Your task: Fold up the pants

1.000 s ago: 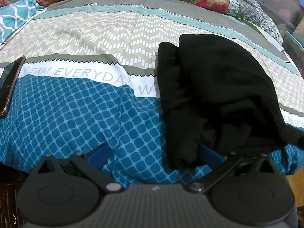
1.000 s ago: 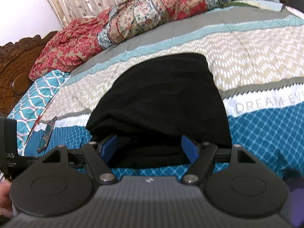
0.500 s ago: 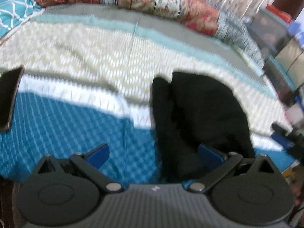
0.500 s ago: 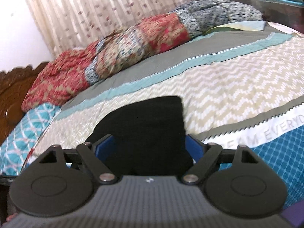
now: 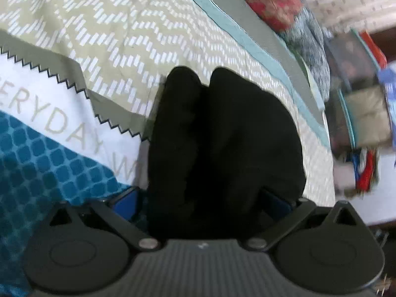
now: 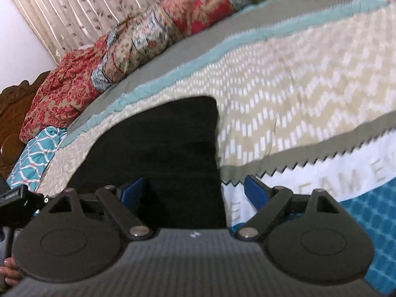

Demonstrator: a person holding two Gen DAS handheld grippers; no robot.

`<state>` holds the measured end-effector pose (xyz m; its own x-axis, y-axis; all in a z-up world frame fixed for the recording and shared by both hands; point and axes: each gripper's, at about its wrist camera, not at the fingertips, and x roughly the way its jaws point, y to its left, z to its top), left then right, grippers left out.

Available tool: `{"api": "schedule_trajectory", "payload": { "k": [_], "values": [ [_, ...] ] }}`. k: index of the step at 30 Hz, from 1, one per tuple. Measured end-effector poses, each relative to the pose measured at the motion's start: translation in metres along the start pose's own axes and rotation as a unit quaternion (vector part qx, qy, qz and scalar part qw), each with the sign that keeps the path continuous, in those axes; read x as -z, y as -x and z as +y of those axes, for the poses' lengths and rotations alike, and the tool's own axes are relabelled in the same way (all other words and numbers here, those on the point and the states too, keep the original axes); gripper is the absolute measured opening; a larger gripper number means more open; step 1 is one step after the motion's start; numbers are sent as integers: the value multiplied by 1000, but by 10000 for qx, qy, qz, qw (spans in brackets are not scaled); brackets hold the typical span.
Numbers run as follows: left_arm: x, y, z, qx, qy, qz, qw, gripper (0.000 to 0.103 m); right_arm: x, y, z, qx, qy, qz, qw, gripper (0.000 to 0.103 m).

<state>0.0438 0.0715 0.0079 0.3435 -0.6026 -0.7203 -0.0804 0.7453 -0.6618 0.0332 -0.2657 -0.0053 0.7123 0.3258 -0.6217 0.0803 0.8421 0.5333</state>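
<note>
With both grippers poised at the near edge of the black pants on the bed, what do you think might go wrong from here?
1. The black pants lie bunched in two thick lobes; a grasp by the left gripper may catch only one layer, so the fold slumps.
2. The right gripper, its jaws opening, straddles the pants' edge, with one blue finger over the patterned bedspread; closing there could pinch the bedspread too.
3. The black fabric hides its seams, so alignment is hard to judge.

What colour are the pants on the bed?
Plain black pants, clearest in the right wrist view.
</note>
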Motion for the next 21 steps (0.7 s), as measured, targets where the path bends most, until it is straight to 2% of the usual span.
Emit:
{"api": "schedule_trajectory", "payload": {
  "k": [1, 2, 3, 4, 5, 6, 7, 10, 12, 18, 20, 21],
  "values": [
    [3, -3, -5, 116, -125, 3, 9999, 102, 1, -5, -3, -212, -144, 99, 9996, 90],
    [5, -7, -11, 218, -292, 79, 9993, 97, 3, -9, -4, -457, -266, 185, 9984, 87],
    [11, -9, -17, 255, -489, 89, 9984, 85, 5, -12, -1, -675, -310, 314, 9967, 76],
    [16, -8, -27, 111, -778, 19, 9969, 67, 7, -13, 8, -738, -201, 390, 9963, 62],
    [21, -6, -38, -153, -1102, -98, 9937, 57, 8, -14, 18, -762, -40, 434, 9961, 55],
    [22, -3, -46, -247, -1330, -167, 9907, 52, 8, -13, 27, -682, 76, 406, 9968, 50],
    [19, 2, -53, -215, -1452, -240, 9889, 43, 7, -10, 36, -633, 211, 324, 9972, 48],
    [0, 20, -67, 24, -1468, -518, 9878, 39, -8, 7, 56, -830, 493, -159, 9952, 41],
    [-19, 27, -78, 133, -1594, -768, 9841, 39, -28, 16, 72, -992, 757, -583, 9905, 37],
    [-89, 22, -120, -162, -2281, -1854, 9557, 40, -99, -6, 111, -1163, 1611, -1545, 9678, 37],
    [-114, 6, -122, -349, -2426, -2151, 9453, 44, -120, -27, 113, -1084, 1726, -1795, 9624, 37],
    [-126, -8, -120, -493, -2397, -2233, 9435, 46, -126, -39, 110, -1012, 1753, -1844, 9618, 37]
  ]
}}
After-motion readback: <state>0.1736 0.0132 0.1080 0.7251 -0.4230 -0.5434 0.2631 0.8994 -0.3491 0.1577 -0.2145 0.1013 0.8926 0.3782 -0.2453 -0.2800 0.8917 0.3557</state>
